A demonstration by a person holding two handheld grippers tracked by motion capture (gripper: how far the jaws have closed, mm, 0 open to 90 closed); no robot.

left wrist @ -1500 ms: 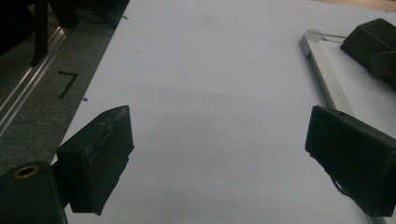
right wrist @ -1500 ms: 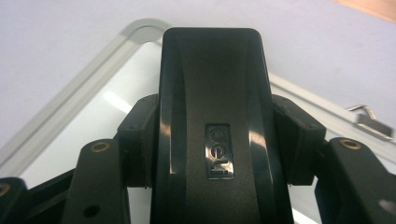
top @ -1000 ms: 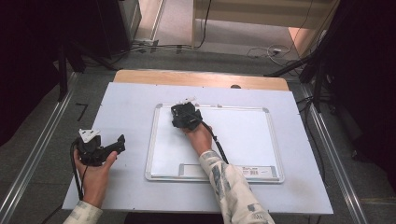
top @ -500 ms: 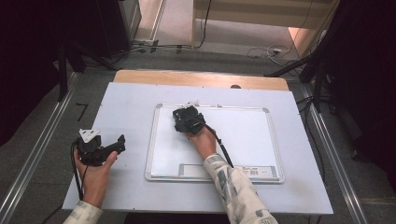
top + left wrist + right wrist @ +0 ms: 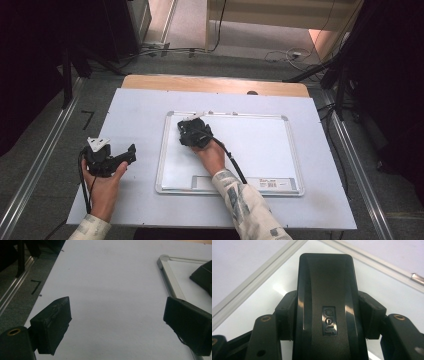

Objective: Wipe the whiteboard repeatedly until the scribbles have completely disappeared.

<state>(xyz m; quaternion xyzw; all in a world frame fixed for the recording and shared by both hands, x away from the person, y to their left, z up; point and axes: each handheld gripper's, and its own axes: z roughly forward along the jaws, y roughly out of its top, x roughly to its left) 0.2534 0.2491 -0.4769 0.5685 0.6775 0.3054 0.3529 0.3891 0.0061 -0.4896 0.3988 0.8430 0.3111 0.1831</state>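
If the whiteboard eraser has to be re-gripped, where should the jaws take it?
Across the long flat sides of the eraser, from above and behind, as the right gripper holds it now. Its black back is humped and glossy, likely slippery; the side walls are straight and parallel, and it lies flat on the whiteboard.

We take this for a recording lab or test room rather than a home: a plain pale grey tabletop [image 5: 140, 115] on a light wooden board [image 5: 215, 84] stands on a grey carpeted floor [image 5: 45, 200], flanked by long aluminium rails [image 5: 37, 165] on both sides; loose black cables [image 5: 165, 49] run across the floor beyond the table, dark stands and black drapes [image 5: 395, 75] close in the edges, and a white dry-wipe board with a silver metal frame [image 5: 260, 145] lies flat on the tabletop as the working surface
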